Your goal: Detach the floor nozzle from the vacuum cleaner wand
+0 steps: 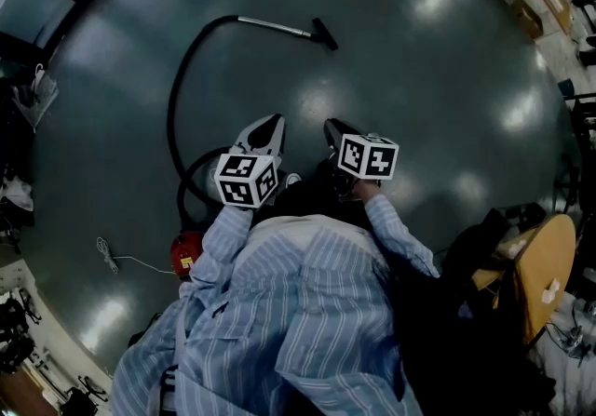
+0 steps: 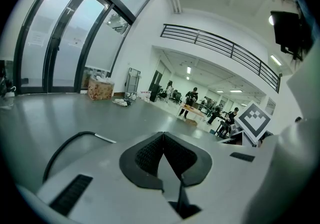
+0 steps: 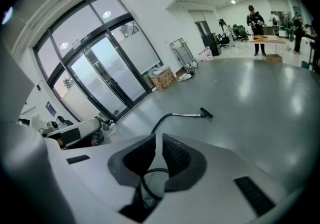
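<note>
The vacuum's silver wand [image 1: 273,27] lies on the grey floor well ahead of me, with the black floor nozzle [image 1: 325,34] on its right end. A black hose [image 1: 173,98] curves from the wand back toward me. Both grippers hover above the floor, far short of the wand. My left gripper [image 1: 273,122] is shut and empty, its pads meeting [image 2: 163,134]. The right gripper [image 1: 331,126] is also shut with nothing in it [image 3: 159,136]. In the right gripper view the nozzle [image 3: 206,113] and wand [image 3: 186,115] lie ahead. In the left gripper view only the hose [image 2: 65,148] and a bit of wand [image 2: 104,139] show.
The red vacuum body [image 1: 186,251] sits at my lower left beside a white cable [image 1: 116,259]. A wooden chair [image 1: 545,270] stands at the right. Glass doors [image 2: 50,42], a cardboard box [image 2: 100,89] and people at desks [image 3: 256,17] are far off.
</note>
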